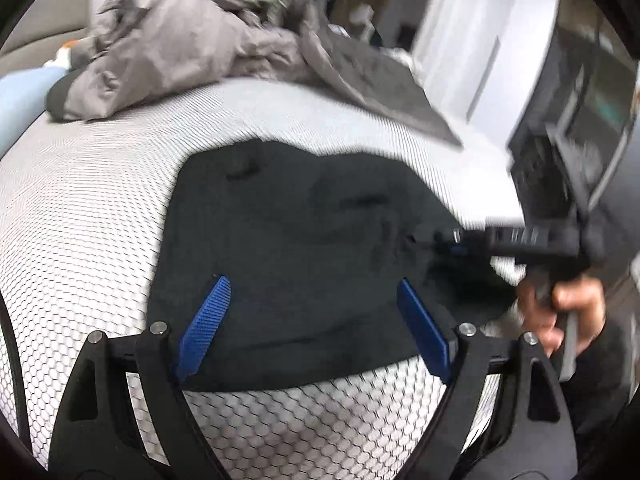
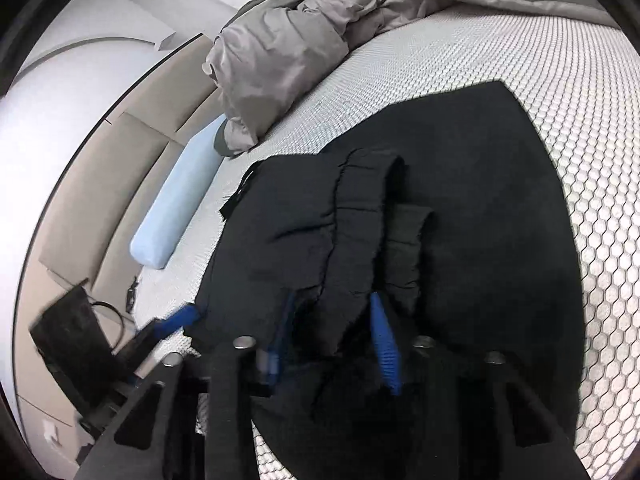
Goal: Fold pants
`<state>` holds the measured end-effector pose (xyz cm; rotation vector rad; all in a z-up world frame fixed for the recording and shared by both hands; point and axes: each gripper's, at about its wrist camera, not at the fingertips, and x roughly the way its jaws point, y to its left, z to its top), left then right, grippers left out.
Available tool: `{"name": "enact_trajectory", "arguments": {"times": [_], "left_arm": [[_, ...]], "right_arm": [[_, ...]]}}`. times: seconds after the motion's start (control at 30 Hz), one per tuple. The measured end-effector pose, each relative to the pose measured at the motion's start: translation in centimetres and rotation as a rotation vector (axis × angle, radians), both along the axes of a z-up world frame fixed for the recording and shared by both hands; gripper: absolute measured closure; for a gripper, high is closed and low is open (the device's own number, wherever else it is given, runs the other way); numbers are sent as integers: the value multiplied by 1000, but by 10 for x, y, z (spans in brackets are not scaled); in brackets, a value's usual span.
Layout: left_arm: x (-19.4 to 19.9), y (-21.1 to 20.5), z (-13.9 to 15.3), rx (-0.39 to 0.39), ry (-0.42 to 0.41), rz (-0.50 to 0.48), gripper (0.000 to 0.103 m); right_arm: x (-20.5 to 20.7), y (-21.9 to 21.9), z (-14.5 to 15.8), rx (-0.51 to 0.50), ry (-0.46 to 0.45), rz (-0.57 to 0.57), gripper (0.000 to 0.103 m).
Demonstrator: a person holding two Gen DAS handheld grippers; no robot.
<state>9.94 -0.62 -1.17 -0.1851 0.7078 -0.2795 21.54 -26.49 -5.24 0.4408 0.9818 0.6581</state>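
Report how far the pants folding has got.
Done: the black pants lie on the honeycomb-patterned bed cover as a compact, partly folded shape. In hand: the right gripper has the bunched waistband between its fingers, while the left gripper hovers open above the pants. Left: laying that edge flat and smoothing.

1. Place: a home bedroom.
2. Bed (image 1: 100, 184): under both grippers, a wide white cover with a honeycomb weave.
3. Duvet (image 1: 180, 44): grey, crumpled, ahead of the left gripper at the far side of the bed.
4. Pillow (image 2: 176, 204): pale blue, long, at the bed's edge left of the right gripper.
5. Headboard (image 2: 132, 160): beige padded panels beyond the pillow.
6. Curtains (image 1: 472, 28): white, far right of the left gripper, beside dark furniture.
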Motion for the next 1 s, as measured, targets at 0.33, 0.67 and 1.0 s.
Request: {"name": "enact_trajectory", "arguments": {"times": [0.33, 0.67, 1.0], "left_arm": [[-4, 82, 6, -176, -22, 212, 19], [18, 50, -12, -20, 67, 170, 19], [15, 2, -25, 144, 65, 81, 19]], "right_arm": [[-62, -13, 71, 186, -193, 62, 99], [-40, -34, 13, -22, -22, -115, 99], [-43, 4, 17, -20, -32, -5, 72]]}}
